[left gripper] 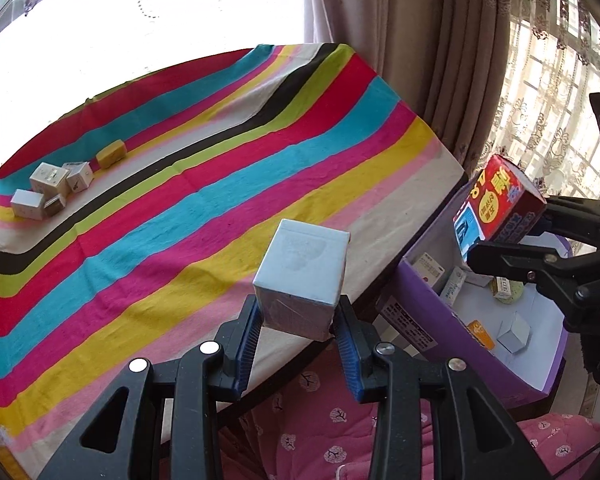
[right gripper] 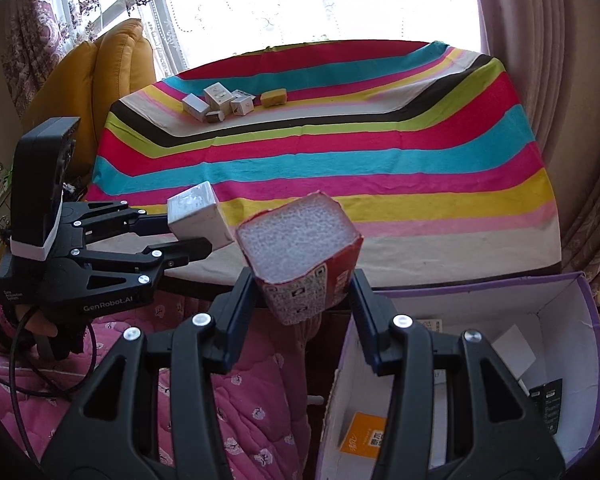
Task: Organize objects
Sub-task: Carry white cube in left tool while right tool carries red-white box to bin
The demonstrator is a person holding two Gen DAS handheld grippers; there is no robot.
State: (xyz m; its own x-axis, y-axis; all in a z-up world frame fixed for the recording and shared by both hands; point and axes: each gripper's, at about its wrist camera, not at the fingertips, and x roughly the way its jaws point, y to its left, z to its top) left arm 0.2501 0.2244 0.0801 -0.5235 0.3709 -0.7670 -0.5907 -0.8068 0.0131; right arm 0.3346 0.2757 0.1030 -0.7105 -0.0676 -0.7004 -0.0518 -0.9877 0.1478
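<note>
My left gripper [left gripper: 298, 320] is shut on a white box [left gripper: 302, 276], held above the near edge of the striped table [left gripper: 180, 184]; the right wrist view shows that left gripper [right gripper: 196, 236] and the white box [right gripper: 198, 214] at its left. My right gripper [right gripper: 304, 292] is shut on a red carton [right gripper: 300, 252] with white foam inside, just left of the purple storage box [right gripper: 540, 292]. From the left wrist view, the red carton [left gripper: 496, 204] hangs over the purple storage box [left gripper: 420, 320] in the right gripper [left gripper: 504, 232]. Several small boxes [right gripper: 220, 102] lie at the table's far left.
A yellow block [right gripper: 274, 97] lies beside the far pile. The purple box holds several small packets [left gripper: 456, 280] and a white cube [left gripper: 514, 332]. Curtains [left gripper: 452, 60] hang right of the table. A yellow armchair [right gripper: 100, 76] stands at its left. A pink quilted sleeve and lap [right gripper: 236, 400] lie below.
</note>
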